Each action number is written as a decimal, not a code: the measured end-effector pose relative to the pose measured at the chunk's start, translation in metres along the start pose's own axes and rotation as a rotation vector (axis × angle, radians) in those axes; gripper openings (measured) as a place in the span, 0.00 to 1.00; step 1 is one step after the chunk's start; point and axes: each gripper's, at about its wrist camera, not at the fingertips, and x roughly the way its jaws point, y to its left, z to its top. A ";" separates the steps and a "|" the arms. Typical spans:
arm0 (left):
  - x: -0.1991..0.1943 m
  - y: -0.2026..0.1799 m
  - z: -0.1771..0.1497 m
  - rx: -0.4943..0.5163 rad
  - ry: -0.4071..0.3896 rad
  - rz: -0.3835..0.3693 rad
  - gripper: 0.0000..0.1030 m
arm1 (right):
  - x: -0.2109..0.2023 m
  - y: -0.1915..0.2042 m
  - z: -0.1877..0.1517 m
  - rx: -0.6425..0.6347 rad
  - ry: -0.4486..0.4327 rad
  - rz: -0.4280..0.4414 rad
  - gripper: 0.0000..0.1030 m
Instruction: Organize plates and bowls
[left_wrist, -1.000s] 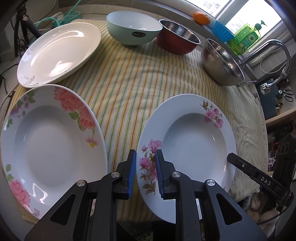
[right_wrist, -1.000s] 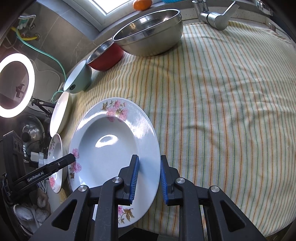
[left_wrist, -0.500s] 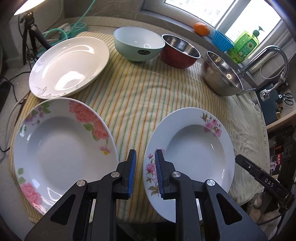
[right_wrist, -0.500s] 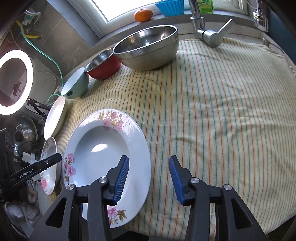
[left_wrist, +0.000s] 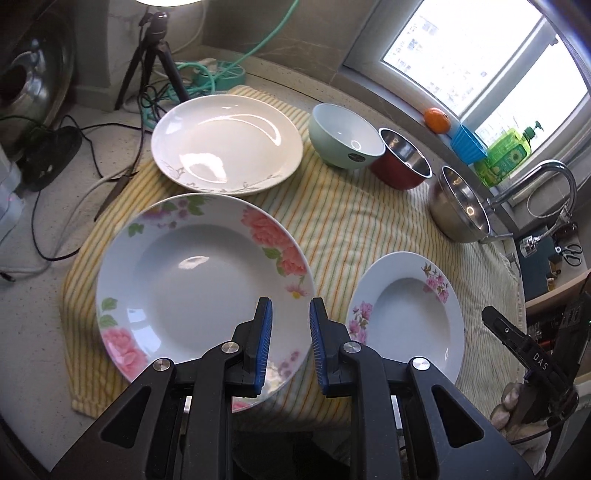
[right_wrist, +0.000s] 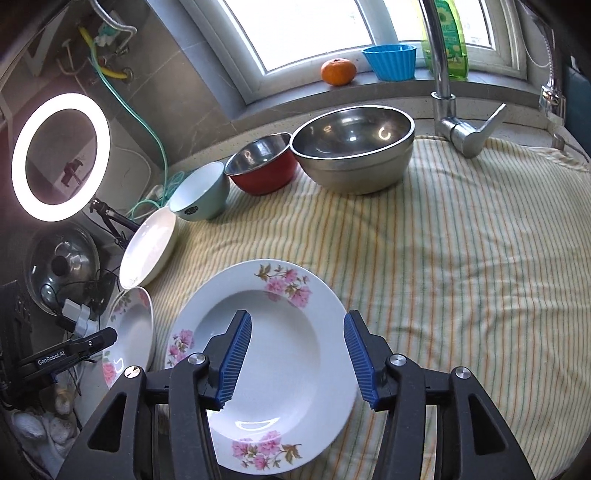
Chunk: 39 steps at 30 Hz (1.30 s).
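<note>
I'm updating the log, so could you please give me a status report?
Left gripper: jaws narrow, empty, above large rose plate. Right gripper: jaws opening, nothing between them, above small floral plate. Path clear.

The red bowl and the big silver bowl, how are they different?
The red bowl is smaller; the big silver bowl is clearly wider and taller. The red bowl is red outside and shiny metal inside; the silver bowl is bare metal all over. The red bowl sits next to the pale blue-green bowl; the silver bowl sits nearest the tap. Both stand upright and empty on the striped cloth.
</note>
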 end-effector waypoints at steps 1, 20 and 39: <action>-0.003 0.006 -0.001 -0.016 -0.007 0.008 0.18 | 0.002 0.005 0.000 -0.009 0.005 0.017 0.48; -0.032 0.116 -0.022 -0.244 -0.064 0.163 0.19 | 0.067 0.133 -0.003 -0.288 0.169 0.104 0.48; -0.005 0.140 -0.017 -0.280 0.009 0.100 0.20 | 0.134 0.165 -0.006 -0.266 0.337 0.122 0.29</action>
